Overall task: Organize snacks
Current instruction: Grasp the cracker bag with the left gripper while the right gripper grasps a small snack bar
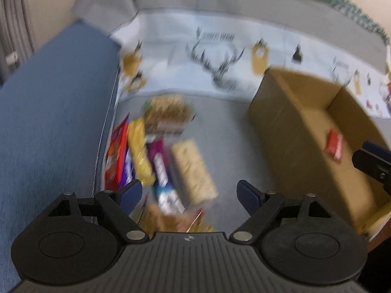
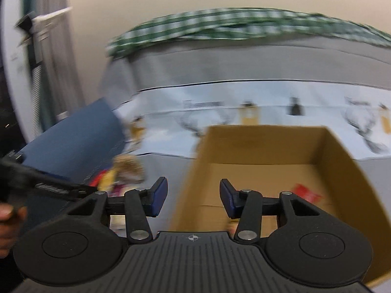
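A blurred pile of snacks lies on the grey surface: a red packet [image 1: 114, 156], a yellow bar [image 1: 140, 151], a purple bar [image 1: 160, 163], a pale oat bar [image 1: 193, 171] and a granola pack [image 1: 166, 116]. My left gripper [image 1: 189, 191] hangs open just above the pile's near end, holding nothing. To the right stands an open cardboard box [image 1: 293, 127] with one red packet [image 1: 334, 145] inside. My right gripper [image 2: 193, 191] is open and empty at the box's [image 2: 342, 171] left wall; the red packet [image 2: 306, 191] lies on the box floor beyond it.
A blue cushion [image 1: 48, 122] borders the snack pile on the left. A white cloth with deer prints [image 1: 220, 73] lies behind the pile and box. A green checked cloth [image 2: 220, 22] drapes the grey backrest. A hand [image 2: 9, 219] holds the left gripper.
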